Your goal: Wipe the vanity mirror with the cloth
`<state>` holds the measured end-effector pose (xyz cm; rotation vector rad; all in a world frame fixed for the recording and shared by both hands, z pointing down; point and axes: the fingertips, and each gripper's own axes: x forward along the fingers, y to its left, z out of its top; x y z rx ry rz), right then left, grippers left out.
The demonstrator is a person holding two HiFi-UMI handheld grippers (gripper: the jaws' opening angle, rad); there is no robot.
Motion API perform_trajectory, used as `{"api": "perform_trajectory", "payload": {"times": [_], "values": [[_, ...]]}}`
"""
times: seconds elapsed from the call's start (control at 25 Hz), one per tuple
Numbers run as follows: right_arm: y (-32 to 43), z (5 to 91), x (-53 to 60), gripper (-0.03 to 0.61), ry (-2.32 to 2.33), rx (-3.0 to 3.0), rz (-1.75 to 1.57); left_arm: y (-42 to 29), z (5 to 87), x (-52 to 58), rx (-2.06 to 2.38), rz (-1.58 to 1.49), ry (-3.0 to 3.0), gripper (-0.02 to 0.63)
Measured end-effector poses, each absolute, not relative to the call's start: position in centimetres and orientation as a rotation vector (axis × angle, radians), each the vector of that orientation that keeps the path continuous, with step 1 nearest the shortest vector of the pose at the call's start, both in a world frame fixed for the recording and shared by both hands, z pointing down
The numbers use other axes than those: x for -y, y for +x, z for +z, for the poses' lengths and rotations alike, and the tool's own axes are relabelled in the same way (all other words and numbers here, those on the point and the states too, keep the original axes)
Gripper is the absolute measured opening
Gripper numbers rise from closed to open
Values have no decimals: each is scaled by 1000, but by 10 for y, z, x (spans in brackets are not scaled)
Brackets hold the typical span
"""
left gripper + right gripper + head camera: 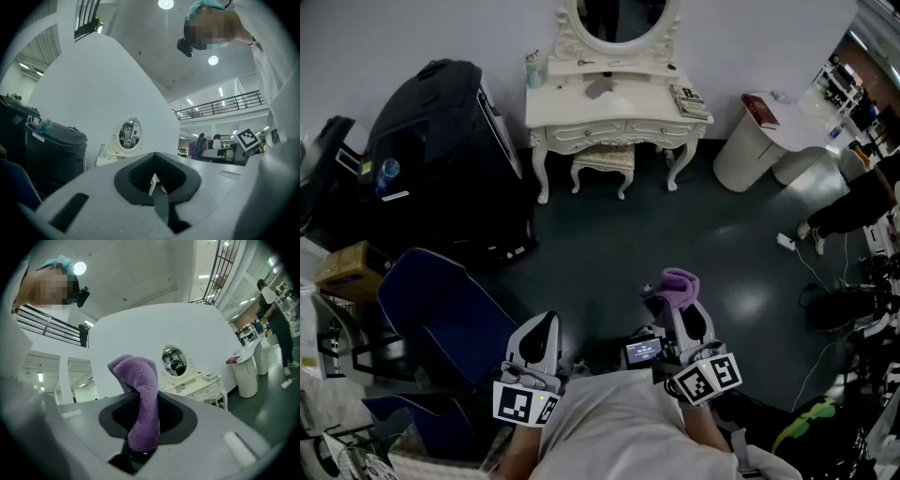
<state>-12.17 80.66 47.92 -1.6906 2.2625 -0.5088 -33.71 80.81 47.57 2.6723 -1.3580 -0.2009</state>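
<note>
Approach step — right gripper (pixel 143 427) clamps the cloth (pixel 140 390), left gripper (pixel 157 190) closed, empty; vanity mirror (pixel 619 19) at the back edge of the desk (pixel 642 98), well apart. Next likely needs walking closer, cloth raised to glass.

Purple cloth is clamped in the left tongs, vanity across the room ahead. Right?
No: the purple cloth is clamped in the right tongs, as the right gripper view shows. The left tongs hold nothing. The vanity is across the room ahead.
</note>
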Motion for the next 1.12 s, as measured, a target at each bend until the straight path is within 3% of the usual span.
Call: {"api": "perform_trajectory", "payload": {"times": [0.72, 1.12], "values": [[-138, 480, -852, 103, -1818, -2279, -476, -319, 470, -844, 1146, -251, 2723, 8], [-65, 502, -802, 103, -1858, -2265, -477, -224, 476, -796, 1058, -154, 2777, 8]]}}
